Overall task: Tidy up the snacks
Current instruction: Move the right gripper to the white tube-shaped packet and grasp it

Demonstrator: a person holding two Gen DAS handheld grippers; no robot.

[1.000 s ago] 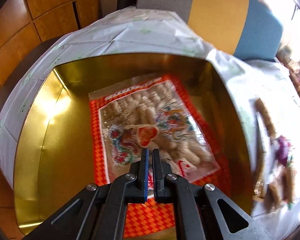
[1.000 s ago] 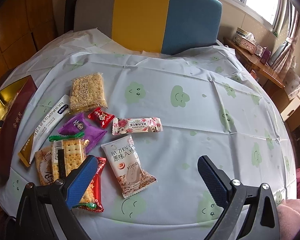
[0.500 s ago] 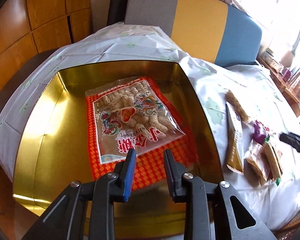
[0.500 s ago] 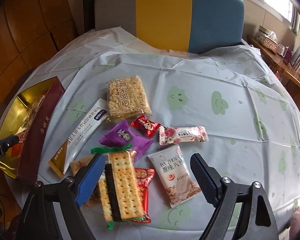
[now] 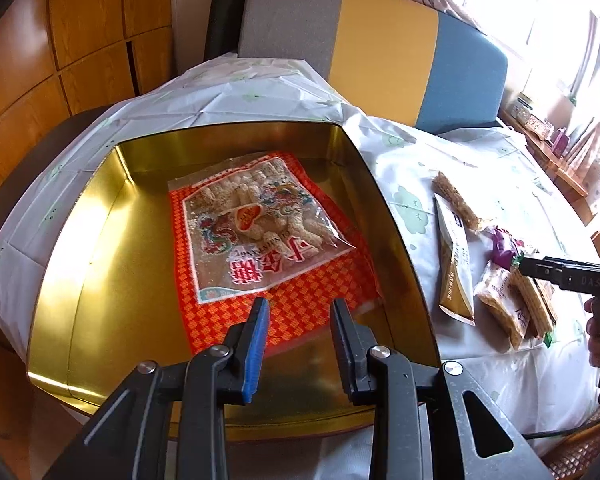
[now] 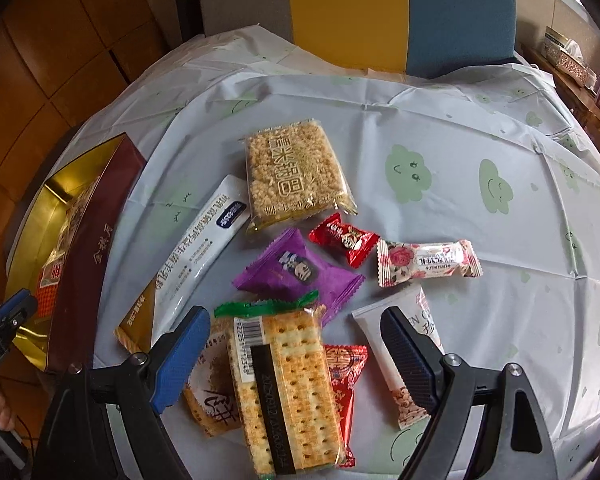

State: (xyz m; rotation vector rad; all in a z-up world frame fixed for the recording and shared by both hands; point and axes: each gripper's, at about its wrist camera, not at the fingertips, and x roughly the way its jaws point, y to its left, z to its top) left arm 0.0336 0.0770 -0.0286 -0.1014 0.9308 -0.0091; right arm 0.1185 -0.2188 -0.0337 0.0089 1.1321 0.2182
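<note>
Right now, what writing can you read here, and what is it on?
"金秋月": outer wall of the maroon, gold-lined box.
"EN", then a cut-off letter: white snack pouch, partly hidden.
Other wrapper print: upside down, too small or blurred to read surely.

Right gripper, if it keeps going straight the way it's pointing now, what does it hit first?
Most likely the cracker pack: it lies between the open fingers of the right gripper, on top of the other snacks. Depth is hard to judge, but nothing shows in between.
</note>
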